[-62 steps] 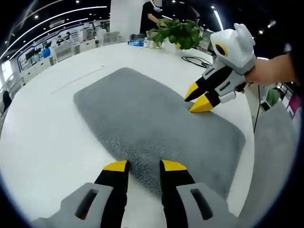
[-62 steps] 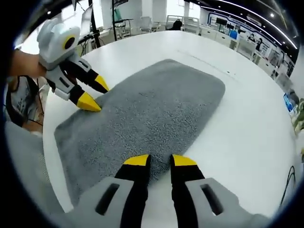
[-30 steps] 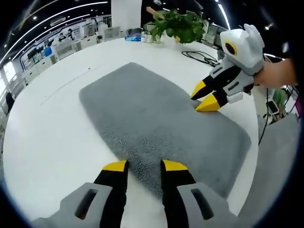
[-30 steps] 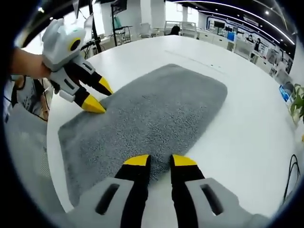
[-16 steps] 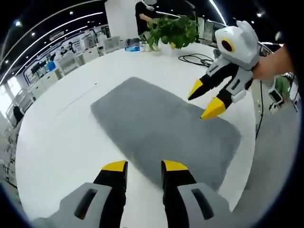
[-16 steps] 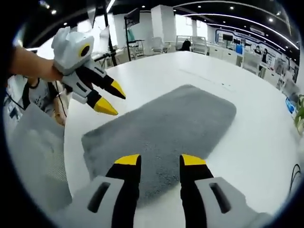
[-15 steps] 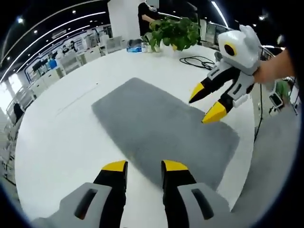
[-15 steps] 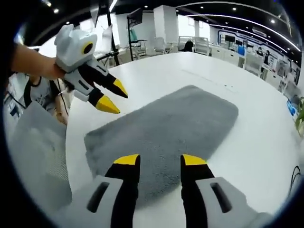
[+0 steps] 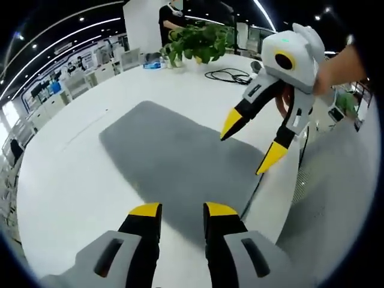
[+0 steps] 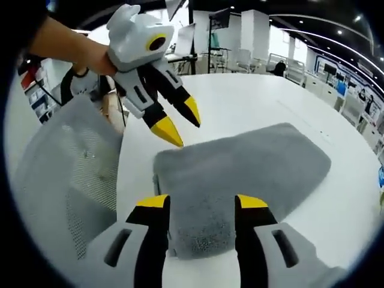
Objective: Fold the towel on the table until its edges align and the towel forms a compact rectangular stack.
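A grey towel lies spread on the round white table, one short end close to the table's edge. In the left gripper view my left gripper stands open over the towel's near edge with nothing in it. The right gripper comes in from the right, raised above the towel with its jaws wide apart. In the right gripper view the towel runs away from me and my right gripper is open above its near end. The left gripper hangs open above the towel's corner.
A grey mesh chair stands at the table's edge beside the towel and appears again as the chair. A potted plant and a black cable sit at the far side of the table. A person stands behind the plant.
Both grippers have lifted off the towel's long edges and moved toward its end by the chair. The right gripper's jaws have spread much wider. The towel lies as before.
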The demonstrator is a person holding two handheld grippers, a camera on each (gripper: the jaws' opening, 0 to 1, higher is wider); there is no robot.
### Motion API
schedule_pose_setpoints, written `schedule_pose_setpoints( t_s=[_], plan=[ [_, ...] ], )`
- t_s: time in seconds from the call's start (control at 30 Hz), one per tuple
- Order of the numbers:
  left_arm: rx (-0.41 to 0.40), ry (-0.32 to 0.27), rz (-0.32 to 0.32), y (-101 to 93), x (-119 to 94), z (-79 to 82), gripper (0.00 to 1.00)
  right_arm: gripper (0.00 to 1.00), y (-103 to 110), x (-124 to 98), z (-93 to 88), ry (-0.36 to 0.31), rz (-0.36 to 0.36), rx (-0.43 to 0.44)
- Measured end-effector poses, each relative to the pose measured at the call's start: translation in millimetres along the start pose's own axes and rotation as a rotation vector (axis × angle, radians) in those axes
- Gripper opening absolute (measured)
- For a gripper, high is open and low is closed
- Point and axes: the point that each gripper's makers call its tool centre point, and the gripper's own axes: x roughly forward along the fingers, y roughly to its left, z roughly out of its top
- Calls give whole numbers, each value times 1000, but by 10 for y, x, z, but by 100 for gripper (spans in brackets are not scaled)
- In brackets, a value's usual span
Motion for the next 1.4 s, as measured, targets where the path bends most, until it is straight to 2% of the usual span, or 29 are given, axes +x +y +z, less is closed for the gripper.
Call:
schedule_pose_setpoints(
  t_s=[0.3,0.47,0.57,0.67,0.83,1.0,1.2,1.4],
  plan=[
    [16,-5,-17,-255,8,-21,28,41,142,4,-208,34,43,-51],
    [74,13,-67,-393,40,-114,28,41,210,9,-273,44,49,-54],
    [98,21,-87,-414,57,-170,29,40,242,41,-331,69,50,-93],
    [123,40,-97,-416,76,-235,31,38,259,79,-385,90,55,-90],
    [147,53,-110,-443,153,-321,39,36,226,116,-490,125,37,-108],
    [216,68,-155,-548,195,-367,39,35,219,137,-550,145,26,-98],
    [271,81,-184,-565,275,-419,39,33,198,161,-559,169,16,-107],
    [306,92,-190,-567,309,-454,38,29,174,194,-599,194,-11,-163]
  ],
)
